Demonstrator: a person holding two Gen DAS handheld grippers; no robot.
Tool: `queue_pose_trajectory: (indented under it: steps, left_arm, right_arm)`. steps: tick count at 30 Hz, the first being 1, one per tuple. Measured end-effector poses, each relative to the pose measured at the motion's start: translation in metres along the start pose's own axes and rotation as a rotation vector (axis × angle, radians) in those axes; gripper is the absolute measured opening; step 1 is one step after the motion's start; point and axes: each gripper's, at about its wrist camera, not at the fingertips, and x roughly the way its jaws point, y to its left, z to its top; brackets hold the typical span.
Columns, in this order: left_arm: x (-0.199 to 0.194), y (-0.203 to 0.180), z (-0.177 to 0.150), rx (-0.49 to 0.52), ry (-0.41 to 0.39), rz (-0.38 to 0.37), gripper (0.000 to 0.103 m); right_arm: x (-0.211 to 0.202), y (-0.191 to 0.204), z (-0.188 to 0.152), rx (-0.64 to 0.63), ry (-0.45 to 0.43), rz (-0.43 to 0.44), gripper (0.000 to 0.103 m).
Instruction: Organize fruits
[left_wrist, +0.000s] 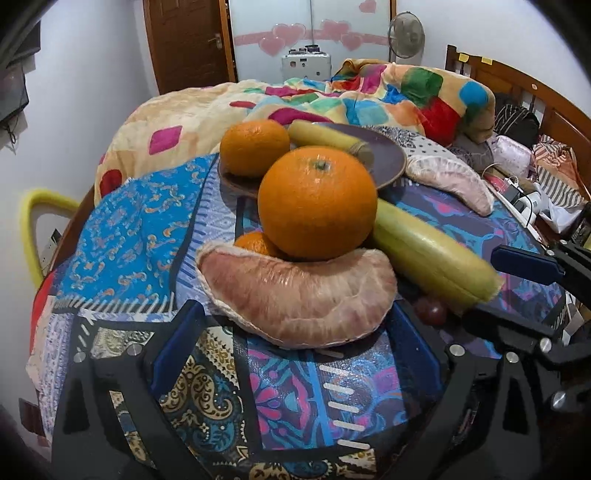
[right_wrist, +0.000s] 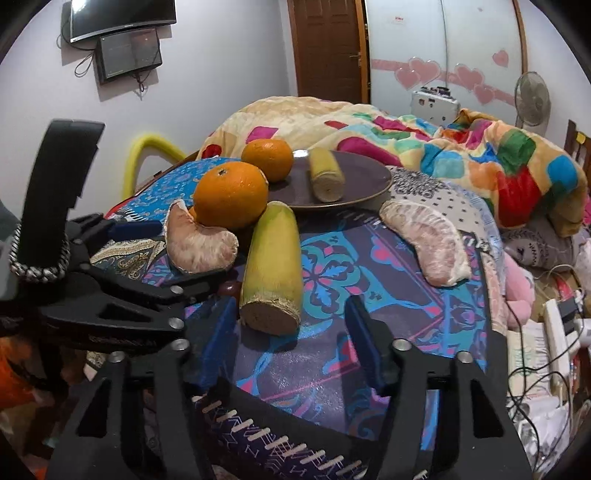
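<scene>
A pink pomelo segment (left_wrist: 299, 291) lies on the patterned cloth between the fingertips of my open left gripper (left_wrist: 291, 332). A big orange (left_wrist: 317, 199) rests behind it, partly hiding a smaller orange (left_wrist: 255, 243). My right gripper (right_wrist: 291, 338) is open around the cut end of a yellow-green banana piece (right_wrist: 273, 266), with a gap on the right side. A red grape (right_wrist: 229, 288) sits beside the banana. The brown plate (right_wrist: 365, 181) holds an orange (right_wrist: 267, 158) and a short banana piece (right_wrist: 327, 179). A second pomelo segment (right_wrist: 432, 243) lies to the right.
A bunched colourful blanket (right_wrist: 461, 155) fills the bed behind the plate. A power strip and cables (right_wrist: 557, 332) lie at the right edge. A yellow loop (left_wrist: 33, 221) sticks up on the left. The wooden headboard (left_wrist: 517, 85) stands at the far right.
</scene>
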Motion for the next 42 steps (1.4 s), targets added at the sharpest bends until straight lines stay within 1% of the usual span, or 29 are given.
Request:
queue_pose_trajectory:
  steps: [3, 5, 8, 9, 10, 13, 15, 16, 17, 19, 22, 23, 24, 25, 26, 28, 30, 32, 34, 36, 38, 42]
  left_arm:
    - [-0.001, 0.007, -0.003, -0.001, -0.004, -0.022, 0.100]
    - [-0.005, 0.014, -0.006, 0.004, -0.007, -0.016, 0.100]
    - [-0.013, 0.028, -0.013, 0.024, -0.009, 0.004, 0.096]
    - [-0.014, 0.031, -0.015, 0.026, -0.005, 0.001, 0.093]
    - [-0.016, 0.038, -0.017, 0.021, 0.004, -0.005, 0.091]
    - [-0.020, 0.059, -0.022, -0.014, 0.014, 0.015, 0.091]
    - [-0.021, 0.077, -0.024, -0.063, 0.034, -0.010, 0.090]
    - [-0.020, 0.081, -0.023, -0.080, 0.042, -0.007, 0.090]
    - [-0.021, 0.085, -0.024, -0.096, 0.051, -0.020, 0.089]
    - [-0.024, 0.084, -0.023, -0.096, 0.058, -0.035, 0.088]
    - [-0.031, 0.070, -0.022, -0.061, 0.041, -0.069, 0.088]
    - [-0.033, 0.060, -0.020, -0.039, 0.032, -0.078, 0.088]
    - [-0.034, 0.053, -0.017, -0.024, 0.025, -0.079, 0.092]
    - [-0.033, 0.047, -0.013, -0.014, 0.019, -0.077, 0.099]
    - [-0.031, 0.038, -0.009, -0.002, 0.006, -0.059, 0.102]
    - [-0.024, 0.026, -0.002, 0.018, -0.009, -0.023, 0.103]
    - [-0.011, 0.017, 0.004, 0.026, 0.015, -0.006, 0.103]
    - [0.001, 0.016, 0.007, 0.010, 0.038, 0.007, 0.103]
    - [0.007, 0.020, 0.009, -0.020, 0.038, 0.013, 0.103]
    - [0.007, 0.027, 0.009, -0.046, 0.028, 0.038, 0.103]
    - [0.005, 0.036, 0.006, -0.060, 0.028, 0.023, 0.103]
    - [-0.008, 0.054, -0.008, -0.030, 0.022, 0.047, 0.103]
  right_arm:
    - [0.005, 0.003, 0.000, -0.010, 0.009, 0.023, 0.042]
    - [0.007, 0.005, 0.000, -0.014, 0.014, 0.037, 0.035]
    - [0.005, 0.005, -0.001, -0.013, 0.012, 0.037, 0.034]
    - [0.004, 0.005, -0.002, -0.013, 0.010, 0.033, 0.034]
    - [0.002, 0.004, -0.003, -0.015, 0.010, 0.027, 0.034]
    - [-0.003, 0.001, -0.006, -0.021, 0.008, 0.004, 0.034]
    - [-0.007, -0.003, -0.009, -0.019, 0.010, -0.015, 0.034]
    - [-0.009, -0.006, -0.011, -0.015, 0.013, -0.025, 0.034]
    - [-0.009, -0.009, -0.012, -0.011, 0.017, -0.032, 0.034]
    - [-0.012, -0.014, -0.014, -0.001, 0.024, -0.041, 0.034]
    - [-0.013, -0.018, -0.013, 0.007, 0.028, -0.042, 0.034]
    - [-0.013, -0.018, -0.012, 0.007, 0.029, -0.042, 0.035]
    - [-0.012, -0.017, -0.011, 0.006, 0.028, -0.043, 0.035]
    - [-0.011, -0.017, -0.011, 0.004, 0.025, -0.044, 0.035]
    - [-0.009, -0.016, -0.010, 0.002, 0.025, -0.044, 0.036]
    - [-0.006, -0.016, -0.008, 0.008, 0.025, -0.038, 0.038]
    - [-0.002, -0.018, -0.006, 0.020, 0.025, -0.029, 0.038]
    - [0.003, -0.019, -0.002, 0.032, 0.030, -0.008, 0.043]
    - [0.008, -0.018, 0.002, 0.036, 0.034, -0.001, 0.045]
    - [0.016, -0.018, 0.006, 0.037, 0.043, 0.000, 0.045]
    - [0.021, -0.018, 0.008, 0.042, 0.049, 0.004, 0.045]
    - [0.020, -0.018, 0.011, 0.031, 0.046, 0.003, 0.044]
